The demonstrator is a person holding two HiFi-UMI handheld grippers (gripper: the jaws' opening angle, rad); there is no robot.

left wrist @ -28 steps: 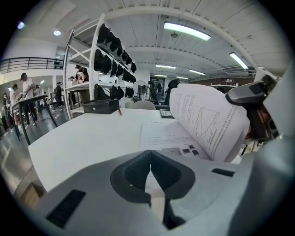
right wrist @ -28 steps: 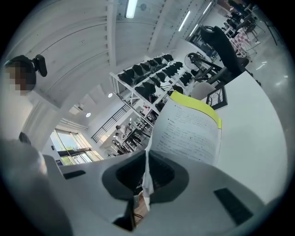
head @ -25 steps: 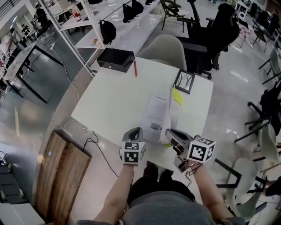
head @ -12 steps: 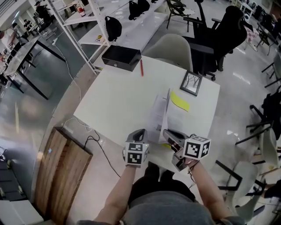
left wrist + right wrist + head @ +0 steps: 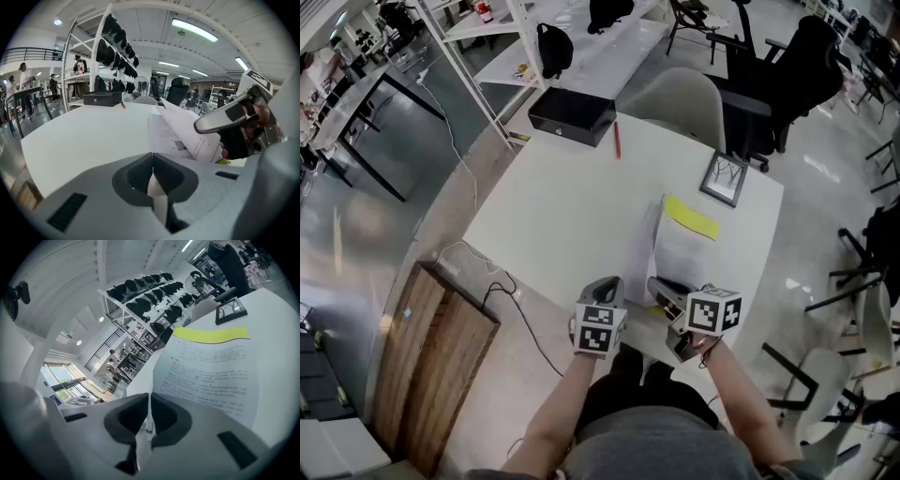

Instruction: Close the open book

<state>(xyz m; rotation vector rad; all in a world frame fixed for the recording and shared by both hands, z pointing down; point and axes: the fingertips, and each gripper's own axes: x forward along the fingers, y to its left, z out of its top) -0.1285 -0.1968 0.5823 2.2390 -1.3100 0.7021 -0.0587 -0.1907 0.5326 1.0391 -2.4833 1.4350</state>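
The open book [image 5: 680,253] lies near the front edge of the white table [image 5: 562,206]. A yellow strip [image 5: 694,217] shows at the book's far end. My right gripper [image 5: 654,284] is shut on the near edge of a printed page [image 5: 211,376], which rises from the jaws and leans over the book's right half. The yellow strip [image 5: 211,335] shows beyond that page. My left gripper [image 5: 605,281] hovers at the table's front edge, left of the book, jaws together and nothing held. In the left gripper view [image 5: 152,168] the book [image 5: 178,136] lies ahead on the right.
A framed picture [image 5: 724,178] stands past the book. A red pen [image 5: 617,141] and a black box [image 5: 572,114] lie at the far edge. A grey chair [image 5: 680,98] and a black office chair [image 5: 778,84] stand behind. A wooden cabinet [image 5: 441,366] is on the left.
The page in my right gripper has swung from lying on the left, through upright, over toward the right half. The right gripper has come down with it. The left gripper has stayed put.
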